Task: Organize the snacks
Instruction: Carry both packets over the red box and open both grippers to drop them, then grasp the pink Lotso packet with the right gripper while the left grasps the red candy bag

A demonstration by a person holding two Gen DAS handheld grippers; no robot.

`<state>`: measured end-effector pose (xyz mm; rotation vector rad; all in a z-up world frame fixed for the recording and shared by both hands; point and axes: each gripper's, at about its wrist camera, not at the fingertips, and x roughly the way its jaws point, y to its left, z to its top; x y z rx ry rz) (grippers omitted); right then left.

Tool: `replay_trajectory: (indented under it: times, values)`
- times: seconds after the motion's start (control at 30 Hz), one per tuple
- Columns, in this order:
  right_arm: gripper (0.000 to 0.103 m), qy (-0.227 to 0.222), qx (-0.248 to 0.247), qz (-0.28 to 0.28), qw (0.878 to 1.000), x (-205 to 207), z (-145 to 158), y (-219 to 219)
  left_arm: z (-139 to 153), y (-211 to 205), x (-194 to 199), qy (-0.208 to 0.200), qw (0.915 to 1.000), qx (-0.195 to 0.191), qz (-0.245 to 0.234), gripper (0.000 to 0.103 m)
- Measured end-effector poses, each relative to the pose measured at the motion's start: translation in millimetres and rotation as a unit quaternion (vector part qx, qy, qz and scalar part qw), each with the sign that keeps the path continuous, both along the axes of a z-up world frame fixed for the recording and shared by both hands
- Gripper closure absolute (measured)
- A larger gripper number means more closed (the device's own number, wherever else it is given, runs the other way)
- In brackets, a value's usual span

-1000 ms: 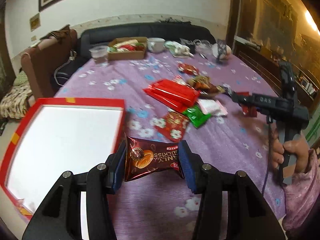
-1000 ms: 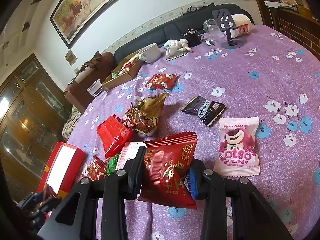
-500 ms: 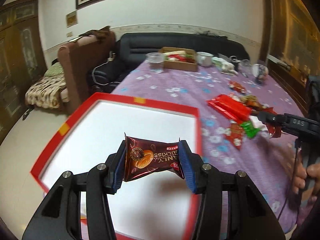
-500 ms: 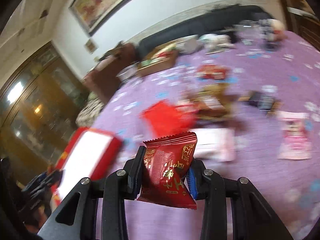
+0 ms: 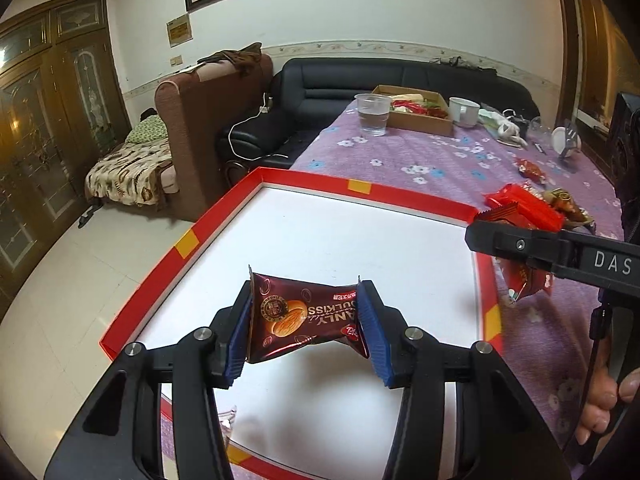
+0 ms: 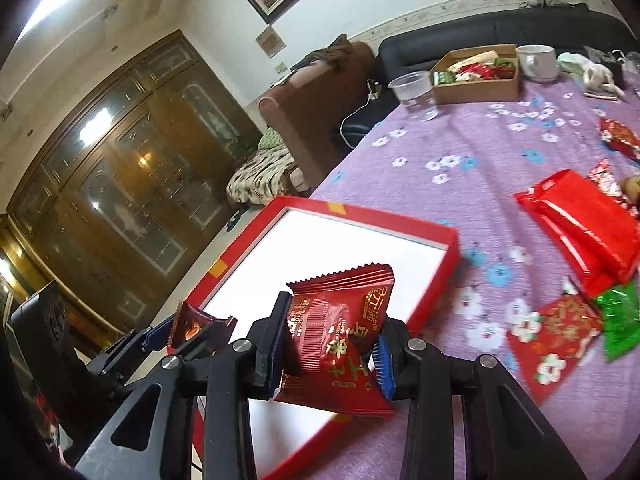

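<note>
My left gripper is shut on a dark brown cookie packet and holds it over the white inside of a red-rimmed box. My right gripper is shut on a red snack packet and hangs above that box's near right rim. In the left wrist view the right gripper comes in from the right with the red packet over the box's right edge. The right wrist view shows the left gripper low at the left with its brown packet.
Loose snacks lie on the purple flowered tablecloth: a long red pack, a red flowered packet, a green one. A plastic cup, a cardboard box and a mug stand at the far end. A person's hand grips the right handle.
Both grippers have swung left from the snack pile to the red box, each still holding its packet. The right one now reaches the box's right edge.
</note>
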<state>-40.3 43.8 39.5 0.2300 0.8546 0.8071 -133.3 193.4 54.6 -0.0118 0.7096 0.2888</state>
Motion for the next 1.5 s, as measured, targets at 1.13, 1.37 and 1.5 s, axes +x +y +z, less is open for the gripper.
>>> replay_trajectory:
  times: [1.13, 1.37, 1.5]
  values:
    - [0.062, 0.011, 0.024, -0.011, 1.000, 8, -7, -15, -1, 14, 1, 0.012, 0.9989, 0.017, 0.042, 0.035]
    - [0.051, -0.020, 0.043, -0.100, 0.994, 25, 20, -105, 9, 2, 4, -0.001, 0.9996, 0.021, 0.021, 0.031]
    - [0.046, -0.033, 0.027, -0.179, 0.983, 39, 28, -178, 18, -33, 14, -0.002, 0.9992, 0.027, -0.030, 0.029]
